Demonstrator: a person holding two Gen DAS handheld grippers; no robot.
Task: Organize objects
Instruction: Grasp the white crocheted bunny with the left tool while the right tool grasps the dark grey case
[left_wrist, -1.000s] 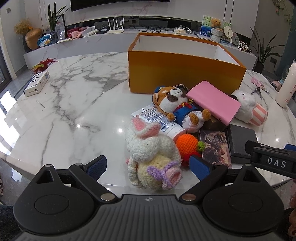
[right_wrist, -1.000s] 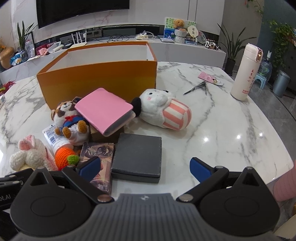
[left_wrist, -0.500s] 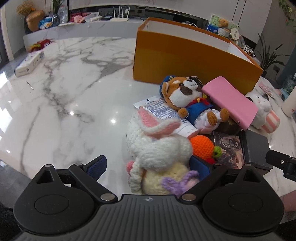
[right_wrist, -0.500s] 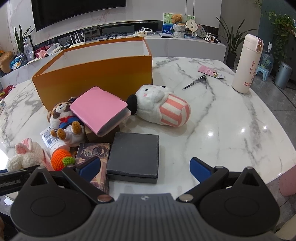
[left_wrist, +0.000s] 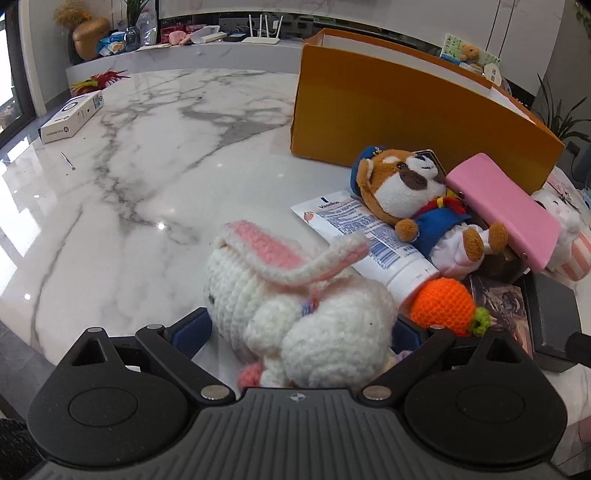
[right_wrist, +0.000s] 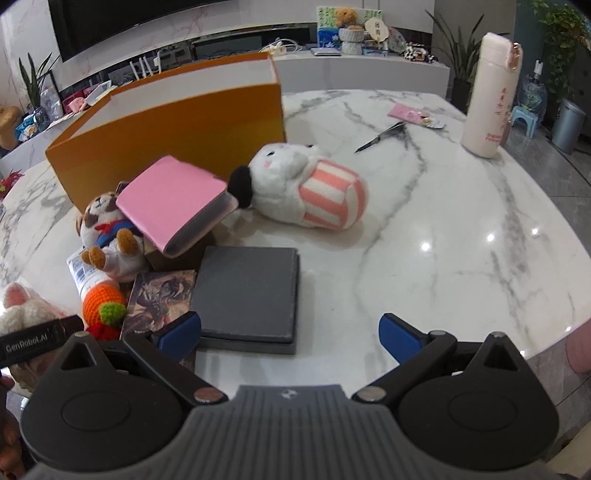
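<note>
The white squeeze tube lying under the plush dog carries the blue word "Vaseline" near its flat end; the small print and the barcode below it are too fine to read. In the right wrist view, the black bar of the left gripper shows the white letters "GenRobot.AI". The tall white bottle has red characters down its side, and the white carton has dark print, but neither can be read.

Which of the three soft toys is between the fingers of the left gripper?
The white crocheted rabbit with pink ears sits between the left gripper fingers. The fox plush and the striped white plush lie farther away.
</note>
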